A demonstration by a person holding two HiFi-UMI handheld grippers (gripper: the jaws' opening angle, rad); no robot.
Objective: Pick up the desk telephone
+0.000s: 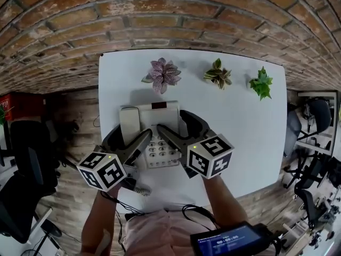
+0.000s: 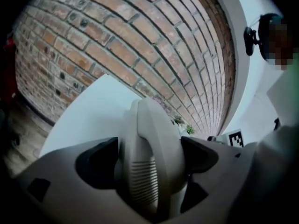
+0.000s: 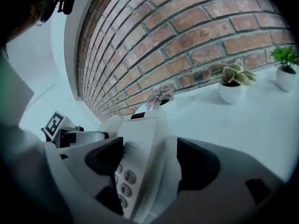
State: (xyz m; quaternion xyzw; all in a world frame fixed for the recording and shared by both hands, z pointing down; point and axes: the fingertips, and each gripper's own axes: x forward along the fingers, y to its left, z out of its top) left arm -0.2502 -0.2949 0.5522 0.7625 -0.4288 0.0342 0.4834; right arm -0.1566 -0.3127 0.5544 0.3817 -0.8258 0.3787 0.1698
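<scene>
A pale grey desk telephone (image 1: 160, 122) sits on the white table (image 1: 240, 116), with its handset (image 1: 129, 124) in the cradle on its left side. My left gripper (image 1: 129, 138) straddles the lower end of the handset (image 2: 152, 143); in the left gripper view the left gripper (image 2: 149, 155) has a dark pad close on each side and its jaws stand wide. My right gripper (image 1: 184, 129) straddles the phone's right part. In the right gripper view the telephone (image 3: 140, 143) shows its keypad beside one pad of the right gripper (image 3: 152, 160), and a gap remains on the other side.
Three small potted plants (image 1: 163, 73) (image 1: 218, 74) (image 1: 261, 83) stand along the table's far edge before a brick wall (image 1: 160, 15). The phone's coiled cord (image 1: 141, 190) hangs at the near edge. Office chairs (image 1: 26, 159) (image 1: 314, 111) stand on both sides.
</scene>
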